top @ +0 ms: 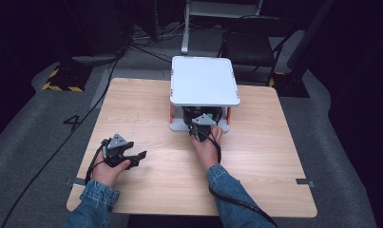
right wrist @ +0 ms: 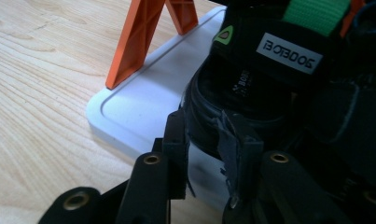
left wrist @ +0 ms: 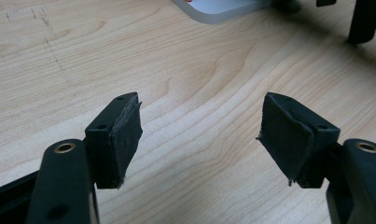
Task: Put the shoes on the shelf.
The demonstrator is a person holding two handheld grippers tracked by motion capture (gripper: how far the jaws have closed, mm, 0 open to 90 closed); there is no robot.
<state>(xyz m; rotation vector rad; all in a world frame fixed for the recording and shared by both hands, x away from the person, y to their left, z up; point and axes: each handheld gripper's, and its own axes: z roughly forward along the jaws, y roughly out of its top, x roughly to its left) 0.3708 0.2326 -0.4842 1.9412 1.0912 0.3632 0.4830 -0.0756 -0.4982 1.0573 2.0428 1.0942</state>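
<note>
Black shoe (right wrist: 269, 88), with a green strap and a white label reading mirrored letters, is seen at the upper right of the right gripper view, resting on the lower white tray (right wrist: 129, 112) of a small two-level stand. In the high view the stand (top: 204, 80) is placed at the centre of the frame, at the far middle of a light wooden desk (top: 274, 156); its white top plate hides most of the shoe, of which a dark shape is glimpsed beneath. Orange supports (right wrist: 143, 37) are seen rising from the tray's corner at the upper middle of the right gripper view.

The right tongs (right wrist: 209, 140) are clenched on the shoe's dark heel rim, which is pinched between the two black pads at the lower centre of that view. In the high view the right tongs (top: 203, 124) are held at the stand's near edge by the right hand (top: 207, 147), whose denim sleeve enters from the bottom of the frame.

The left tongs (top: 140, 156) are seen at the lower left of the high view, held low over bare desk by the left hand (top: 108, 171), well apart from the stand. In the left gripper view the left tongs (left wrist: 199, 135) are released, the two padded jaws standing wide apart with nothing between them but wood grain. A corner of the white tray (left wrist: 223, 9) is caught at the top centre of that view.
</note>
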